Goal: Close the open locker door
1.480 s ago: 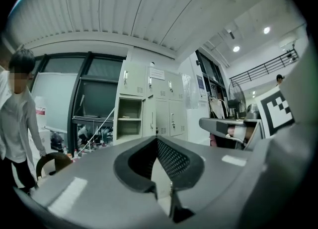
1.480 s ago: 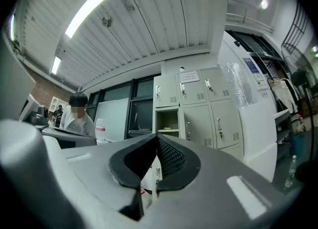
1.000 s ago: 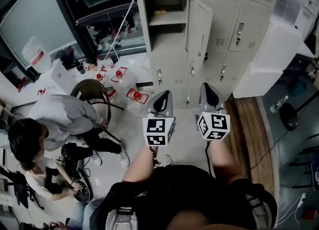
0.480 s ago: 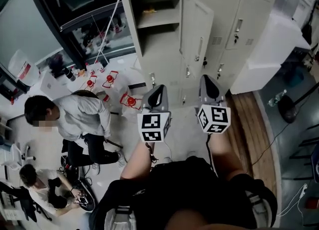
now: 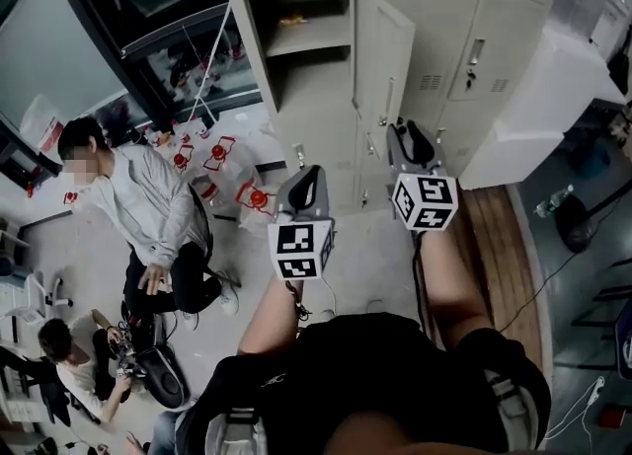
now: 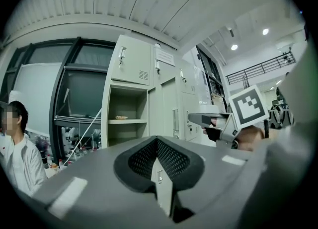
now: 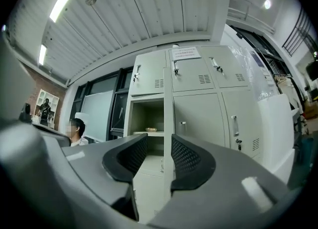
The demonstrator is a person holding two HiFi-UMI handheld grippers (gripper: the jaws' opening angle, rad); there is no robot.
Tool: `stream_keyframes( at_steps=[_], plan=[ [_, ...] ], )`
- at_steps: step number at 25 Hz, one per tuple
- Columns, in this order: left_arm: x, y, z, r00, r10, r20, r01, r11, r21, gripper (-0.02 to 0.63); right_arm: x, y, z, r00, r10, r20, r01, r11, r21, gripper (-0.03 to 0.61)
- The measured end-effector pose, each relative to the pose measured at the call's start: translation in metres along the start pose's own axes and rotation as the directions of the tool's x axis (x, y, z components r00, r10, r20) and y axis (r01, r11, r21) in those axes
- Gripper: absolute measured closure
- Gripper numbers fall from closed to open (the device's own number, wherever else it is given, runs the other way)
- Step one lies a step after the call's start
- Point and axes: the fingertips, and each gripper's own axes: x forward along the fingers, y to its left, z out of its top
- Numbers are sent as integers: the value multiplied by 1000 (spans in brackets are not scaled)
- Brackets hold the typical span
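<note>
Facing the lockers (image 5: 474, 9) with the door (image 5: 383, 58) swung wide open off the shelved compartment, so basically nothing done yet. Pointing the right gripper (image 5: 410, 137) toward that door's edge, jaws spreading apart, nothing between them. Holding the left gripper (image 5: 304, 191) lower, jaws pressed together, empty. Whole push-it-closed part left to do.

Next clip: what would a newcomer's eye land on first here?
The open locker door stands swung out from the beige locker bank at the top of the head view, baring a shelved compartment. Just below it the right gripper is raised, jaws opening with nothing between them. A person in a pale top is at left.
</note>
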Motion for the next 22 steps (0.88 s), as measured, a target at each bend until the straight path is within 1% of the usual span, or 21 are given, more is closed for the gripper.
stream_keyframes(
  at_steps=[4,6,10,13,16,18,22],
  plan=[
    [2,7,-2,999,39,-7,-39,999,3,614,26,-10,-3,999,19,-25,-19,1000,8,446],
    [3,12,-4,998,57,-7,-57,998,5,614,36,-14,-8,999,17,-42,-16,1000,13,447],
    [3,21,-3,996,90,-7,-90,996,6,614,49,-17,-18,997,22,-77,-20,999,32,449],
    [5,25,-5,994,107,-13,-107,994,4,614,53,-20,-23,996,22,-82,-18,999,47,454],
    [8,27,-7,993,116,-18,-116,993,5,614,55,-17,-24,996,34,-83,-31,999,29,476],
    [9,28,-8,993,120,-20,-120,993,4,614,56,-12,-24,995,41,-87,-40,999,11,477],
    [7,32,-8,991,134,-21,-134,991,-2,614,60,0,-23,994,51,-98,-50,999,11,476]
  ],
)
